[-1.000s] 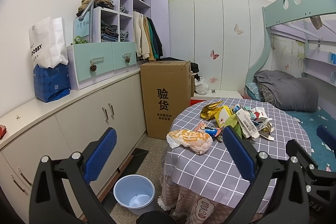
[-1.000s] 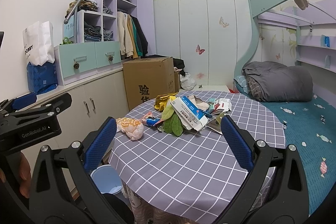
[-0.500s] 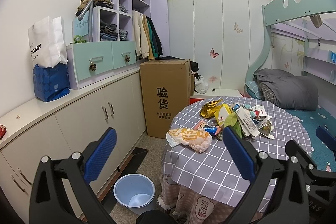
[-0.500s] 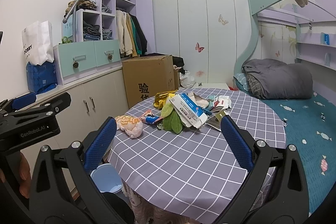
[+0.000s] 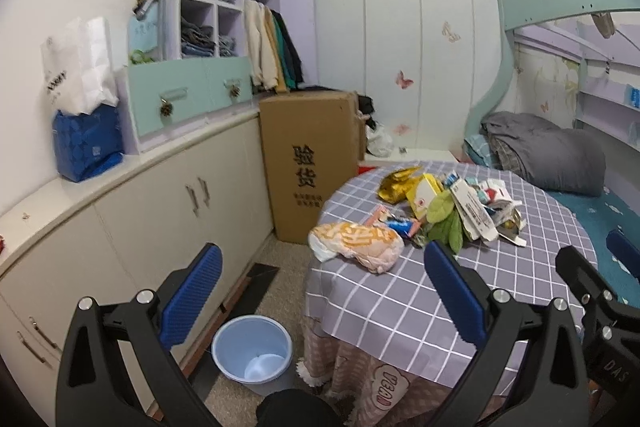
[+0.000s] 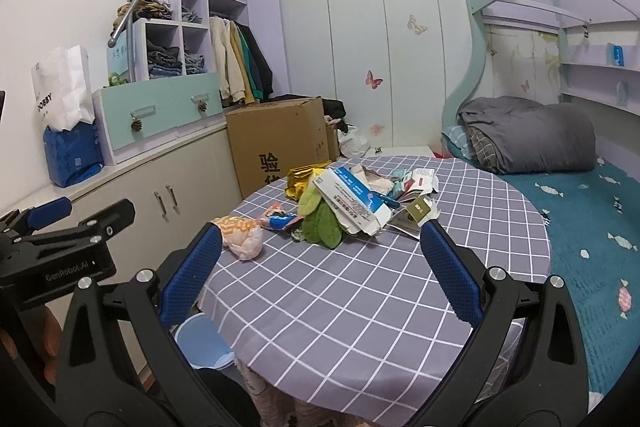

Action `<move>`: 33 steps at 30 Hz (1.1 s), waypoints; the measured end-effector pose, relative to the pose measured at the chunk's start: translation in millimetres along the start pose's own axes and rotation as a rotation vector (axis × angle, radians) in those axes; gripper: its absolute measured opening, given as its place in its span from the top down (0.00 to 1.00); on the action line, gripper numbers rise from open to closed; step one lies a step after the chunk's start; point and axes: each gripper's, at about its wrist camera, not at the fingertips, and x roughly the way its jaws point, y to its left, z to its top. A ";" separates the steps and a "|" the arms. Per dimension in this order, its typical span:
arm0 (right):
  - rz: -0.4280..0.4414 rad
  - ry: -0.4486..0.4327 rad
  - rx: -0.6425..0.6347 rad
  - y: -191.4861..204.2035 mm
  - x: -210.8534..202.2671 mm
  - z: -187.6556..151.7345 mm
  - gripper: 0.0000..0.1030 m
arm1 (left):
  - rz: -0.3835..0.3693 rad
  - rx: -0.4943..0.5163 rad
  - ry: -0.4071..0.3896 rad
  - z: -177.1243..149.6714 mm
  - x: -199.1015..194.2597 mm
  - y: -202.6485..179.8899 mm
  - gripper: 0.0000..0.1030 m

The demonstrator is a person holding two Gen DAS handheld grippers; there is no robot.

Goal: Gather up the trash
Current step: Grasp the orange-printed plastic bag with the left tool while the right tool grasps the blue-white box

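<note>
1. On the round table [image 6: 360, 307]: a trash heap [image 6: 360, 199] toward the far side, a crumpled bag [image 6: 240, 233] lying apart at its left.
2. On the floor left of the table, before the cabinets [image 5: 160, 227]: a bucket [image 5: 252, 355].
3. Behind the table, against the cabinets: a cardboard box [image 5: 308, 167].
4. Right of the table: a bed [image 6: 592, 227], bedding [image 6: 528, 135] piled on it.

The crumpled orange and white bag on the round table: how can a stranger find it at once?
Find the round table with the grey checked cloth. The crumpled orange and white bag lies at the trash pile's left end, nearest the pale blue bucket on the floor. Unlike its neighbours, it lies apart and looks puffy.
</note>
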 end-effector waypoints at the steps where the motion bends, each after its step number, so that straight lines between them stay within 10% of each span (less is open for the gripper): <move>1: -0.004 0.005 0.000 -0.8 3.4 0.5 0.06 | -0.019 0.001 0.023 0.4 6.6 0.0 0.04; 18: -0.046 0.180 0.007 -29.7 106.7 0.6 0.06 | -0.167 -0.147 0.350 1.5 149.9 -8.6 0.04; 31: -0.028 0.250 -0.124 -40.3 180.8 17.7 0.06 | -0.101 -0.311 0.539 -4.4 251.8 -19.7 0.05; 33: -0.020 0.252 -0.133 -40.7 188.7 20.5 0.06 | -0.079 -0.287 0.516 -3.8 251.8 -21.6 0.26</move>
